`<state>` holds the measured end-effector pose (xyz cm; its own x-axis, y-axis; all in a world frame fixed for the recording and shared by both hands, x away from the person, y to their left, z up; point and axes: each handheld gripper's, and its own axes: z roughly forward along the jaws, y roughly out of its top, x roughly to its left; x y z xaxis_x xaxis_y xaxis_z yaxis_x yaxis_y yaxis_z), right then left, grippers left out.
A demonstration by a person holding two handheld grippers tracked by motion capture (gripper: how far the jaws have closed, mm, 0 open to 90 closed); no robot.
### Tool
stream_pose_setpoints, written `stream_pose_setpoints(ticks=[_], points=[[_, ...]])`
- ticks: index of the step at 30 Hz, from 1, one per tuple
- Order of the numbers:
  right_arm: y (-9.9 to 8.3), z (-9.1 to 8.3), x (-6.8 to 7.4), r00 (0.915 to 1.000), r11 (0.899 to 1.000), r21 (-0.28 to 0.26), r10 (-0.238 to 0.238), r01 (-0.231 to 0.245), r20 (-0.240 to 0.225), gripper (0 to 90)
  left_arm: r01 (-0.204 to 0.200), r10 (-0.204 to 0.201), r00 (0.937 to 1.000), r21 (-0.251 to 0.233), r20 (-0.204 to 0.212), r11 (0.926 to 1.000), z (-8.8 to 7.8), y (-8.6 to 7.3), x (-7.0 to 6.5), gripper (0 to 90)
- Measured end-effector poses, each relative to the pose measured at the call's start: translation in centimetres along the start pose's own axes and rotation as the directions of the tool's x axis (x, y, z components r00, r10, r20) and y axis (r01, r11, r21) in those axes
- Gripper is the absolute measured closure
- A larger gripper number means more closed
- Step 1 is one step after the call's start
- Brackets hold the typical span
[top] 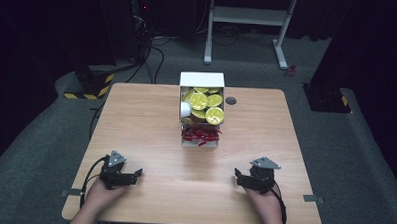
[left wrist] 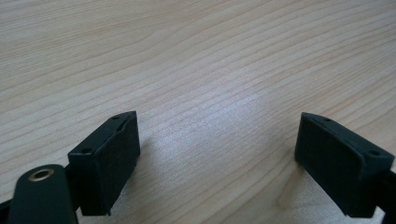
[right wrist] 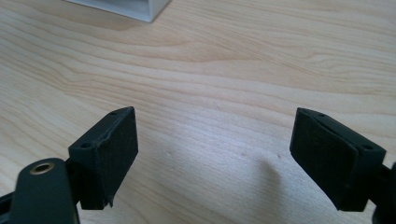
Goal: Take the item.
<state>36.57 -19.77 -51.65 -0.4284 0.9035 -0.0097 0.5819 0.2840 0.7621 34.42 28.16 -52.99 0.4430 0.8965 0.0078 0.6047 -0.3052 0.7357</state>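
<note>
Left tool (top: pixel 134 175) & right tool (top: pixel 240 176): jaws spread wide, nothing held, resting low on counter (top: pixel 150 140) near edge, well short of white box (top: pixel 202 80). Judged: not begun, box contents untouched. In box: round yellow-lidded cups (top: pixel 199 100), glossy; red wrapped bits (top: pixel 200 136) at near end. Tool pads matte black, blocky. Counter pale woodgrain, smooth.

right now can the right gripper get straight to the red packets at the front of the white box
Probably yes. The right gripper is open and empty, and bare table lies between it and the red packets at the near end of the white box. Nothing blocks that path.
</note>
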Motion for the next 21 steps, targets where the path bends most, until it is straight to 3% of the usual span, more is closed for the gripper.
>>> stream_pose_setpoints(ticks=[11,21], points=[[0.3,-0.3,1.5,0.9986,0.998,-0.051,-0.031,0.029,-0.043,14.0,0.000,0.000,1.0000,0.000,0.001,1.0000,0.0,0.0,0.0,14.4],[0.6,-0.4,2.5,0.9978,0.996,-0.086,-0.022,0.017,-0.062,13.9,-0.001,0.001,1.0000,0.001,0.004,1.0000,0.0,0.0,0.0,14.4]])
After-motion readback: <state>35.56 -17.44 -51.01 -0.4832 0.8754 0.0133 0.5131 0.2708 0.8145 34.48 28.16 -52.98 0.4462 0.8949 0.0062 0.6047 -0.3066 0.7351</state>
